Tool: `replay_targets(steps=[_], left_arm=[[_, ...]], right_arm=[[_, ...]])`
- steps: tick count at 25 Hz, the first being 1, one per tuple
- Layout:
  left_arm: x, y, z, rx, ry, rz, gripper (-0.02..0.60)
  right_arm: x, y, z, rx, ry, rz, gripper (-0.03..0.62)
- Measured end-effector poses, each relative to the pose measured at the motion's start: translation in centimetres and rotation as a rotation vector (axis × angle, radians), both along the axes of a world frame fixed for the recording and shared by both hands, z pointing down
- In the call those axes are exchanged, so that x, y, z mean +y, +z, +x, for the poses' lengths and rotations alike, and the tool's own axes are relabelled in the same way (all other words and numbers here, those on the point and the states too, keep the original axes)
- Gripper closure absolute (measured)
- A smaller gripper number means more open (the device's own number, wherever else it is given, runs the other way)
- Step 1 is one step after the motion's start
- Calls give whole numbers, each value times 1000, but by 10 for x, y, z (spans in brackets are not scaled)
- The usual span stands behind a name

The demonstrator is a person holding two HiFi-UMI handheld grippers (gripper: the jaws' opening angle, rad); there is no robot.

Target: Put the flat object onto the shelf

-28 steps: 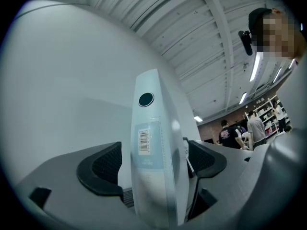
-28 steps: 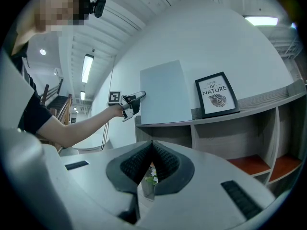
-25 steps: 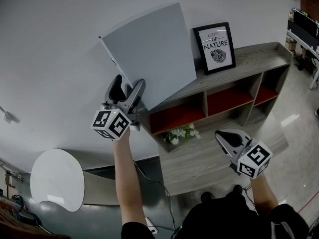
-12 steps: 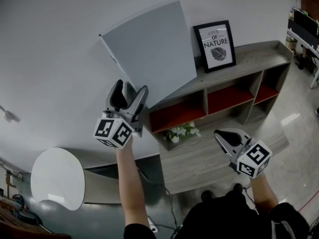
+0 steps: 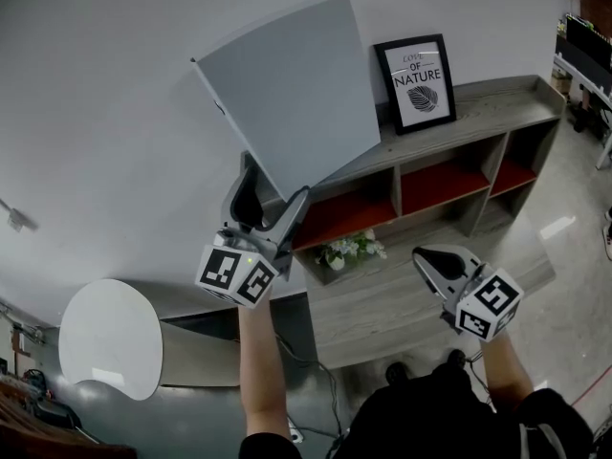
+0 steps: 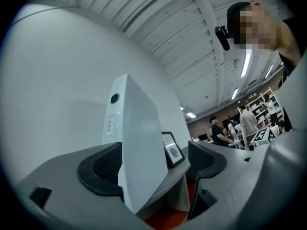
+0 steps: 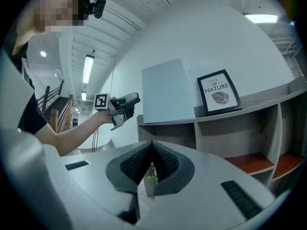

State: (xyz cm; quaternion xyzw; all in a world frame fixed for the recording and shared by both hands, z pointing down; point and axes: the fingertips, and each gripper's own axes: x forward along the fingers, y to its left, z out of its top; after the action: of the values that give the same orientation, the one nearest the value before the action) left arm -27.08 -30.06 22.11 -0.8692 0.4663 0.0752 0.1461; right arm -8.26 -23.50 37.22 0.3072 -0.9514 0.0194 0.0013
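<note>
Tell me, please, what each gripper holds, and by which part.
Nothing. The left gripper is open by the binder; the right gripper is shut, empty.

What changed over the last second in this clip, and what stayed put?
The left claw has drawn back toward the person, away from the flat grey panel. Its jaws stand apart, and the right gripper view shows it clear of the panel. The panel stays standing on the shelf against the wall, beside the framed picture. The right claw stays shut where it was.
</note>
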Motion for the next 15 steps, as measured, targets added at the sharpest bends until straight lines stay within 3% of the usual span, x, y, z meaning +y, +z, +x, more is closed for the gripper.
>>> replay_targets(steps=[15], left_arm=[[39,41,41,8,73,-38,163]], right_arm=[[0,5,-5,3,0,-10,582]])
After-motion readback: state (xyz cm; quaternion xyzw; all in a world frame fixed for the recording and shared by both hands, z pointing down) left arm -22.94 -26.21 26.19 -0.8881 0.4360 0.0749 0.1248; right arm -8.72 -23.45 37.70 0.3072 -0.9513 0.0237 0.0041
